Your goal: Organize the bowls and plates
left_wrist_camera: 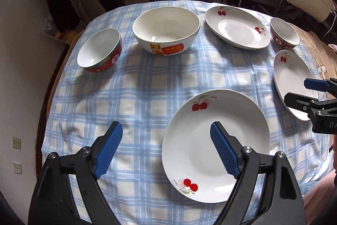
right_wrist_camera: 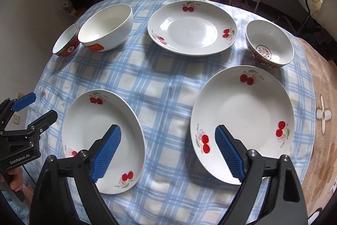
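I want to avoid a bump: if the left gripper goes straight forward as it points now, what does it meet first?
Probably the checked cloth; the left gripper is open and empty, and the near plate lies under its right finger only. Depth is unclear.

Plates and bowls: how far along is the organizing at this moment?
Nothing looks done: the three cherry plates lie apart on the checked cloth, unstacked, and the big white bowl and two red bowls stand separately. In hand: nothing; the left gripper and right gripper are open, empty. All stacking remains.
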`<state>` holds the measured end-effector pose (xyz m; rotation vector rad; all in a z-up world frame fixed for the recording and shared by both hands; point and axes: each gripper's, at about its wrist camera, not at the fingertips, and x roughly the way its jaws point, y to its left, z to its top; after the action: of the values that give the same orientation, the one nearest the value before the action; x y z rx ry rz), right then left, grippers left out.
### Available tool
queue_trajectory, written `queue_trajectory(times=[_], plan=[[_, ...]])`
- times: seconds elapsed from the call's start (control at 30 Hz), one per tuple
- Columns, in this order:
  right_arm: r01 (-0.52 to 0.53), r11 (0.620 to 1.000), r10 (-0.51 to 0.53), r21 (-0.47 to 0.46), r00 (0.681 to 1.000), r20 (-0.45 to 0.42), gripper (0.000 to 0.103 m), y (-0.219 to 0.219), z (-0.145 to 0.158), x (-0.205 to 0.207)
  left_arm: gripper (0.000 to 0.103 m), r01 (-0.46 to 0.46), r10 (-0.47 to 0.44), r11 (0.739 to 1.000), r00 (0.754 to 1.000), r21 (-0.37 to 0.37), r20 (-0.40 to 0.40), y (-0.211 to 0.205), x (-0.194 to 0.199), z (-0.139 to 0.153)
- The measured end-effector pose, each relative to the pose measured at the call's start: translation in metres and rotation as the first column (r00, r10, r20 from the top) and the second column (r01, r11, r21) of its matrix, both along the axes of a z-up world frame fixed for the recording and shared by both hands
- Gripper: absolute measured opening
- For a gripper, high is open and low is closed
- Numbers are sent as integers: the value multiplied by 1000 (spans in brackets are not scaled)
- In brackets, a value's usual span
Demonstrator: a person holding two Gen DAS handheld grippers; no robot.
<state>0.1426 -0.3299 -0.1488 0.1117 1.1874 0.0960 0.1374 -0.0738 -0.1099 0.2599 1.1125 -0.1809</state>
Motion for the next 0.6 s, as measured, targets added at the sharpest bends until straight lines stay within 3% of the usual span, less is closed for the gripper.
queue_trajectory(times=[0.4, 0.53, 0.6], plan=[[109, 993, -108, -37, 994, 36, 100, -78, 13, -2, 87, 59, -61, 997, 998, -57, -24, -77, 15, 9], [148, 987, -145, -68, 988, 49, 100, -106, 12, -3, 87, 99, -107, 986, 993, -135, -56, -104, 20, 4], [166, 982, -162, -86, 985, 54, 100, -117, 9, -4, 87, 116, -124, 985, 991, -129, -55, -119, 22, -1]])
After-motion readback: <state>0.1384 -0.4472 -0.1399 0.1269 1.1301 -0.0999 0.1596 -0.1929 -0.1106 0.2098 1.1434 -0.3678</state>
